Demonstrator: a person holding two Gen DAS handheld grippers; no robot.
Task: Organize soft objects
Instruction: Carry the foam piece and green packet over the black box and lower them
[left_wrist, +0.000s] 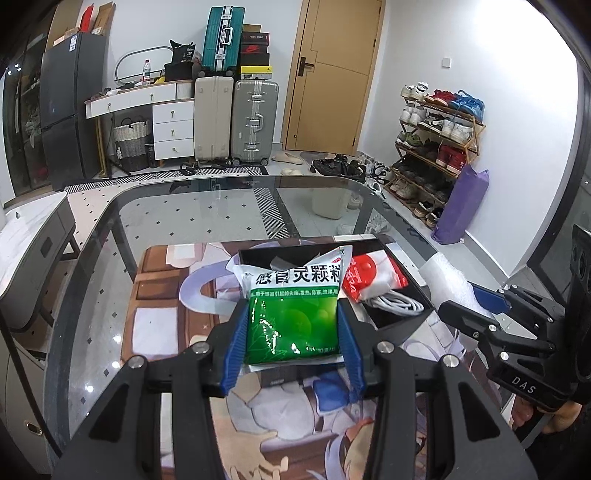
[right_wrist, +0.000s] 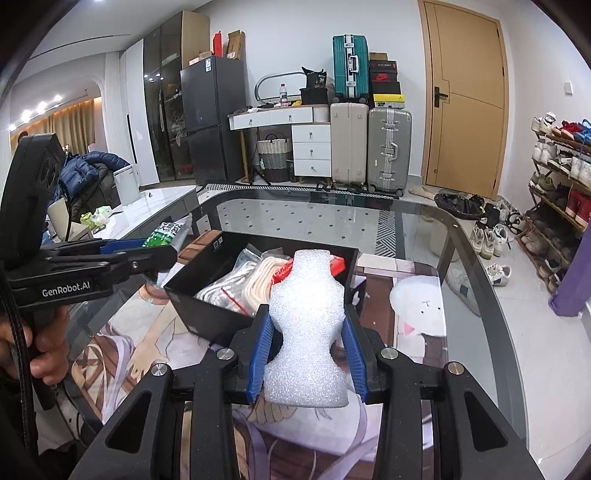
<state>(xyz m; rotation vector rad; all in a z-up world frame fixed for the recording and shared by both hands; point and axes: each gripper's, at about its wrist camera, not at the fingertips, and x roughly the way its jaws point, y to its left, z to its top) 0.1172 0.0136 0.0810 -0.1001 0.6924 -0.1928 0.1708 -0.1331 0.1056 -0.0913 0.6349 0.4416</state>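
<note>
While both loads hang above the printed mat, the left gripper (left_wrist: 291, 328) clamps a green medicine sachet (left_wrist: 293, 314) and the right gripper (right_wrist: 308, 350) pinches a white foam piece (right_wrist: 308, 325); carrying seems underway, and next each needs releasing over the black box (right_wrist: 207, 302).

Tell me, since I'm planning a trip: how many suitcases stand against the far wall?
3. A teal suitcase stands on top; below it a cream suitcase stands on the floor, with a grey suitcase to its right, beside the door. Others may be hidden behind them.
</note>
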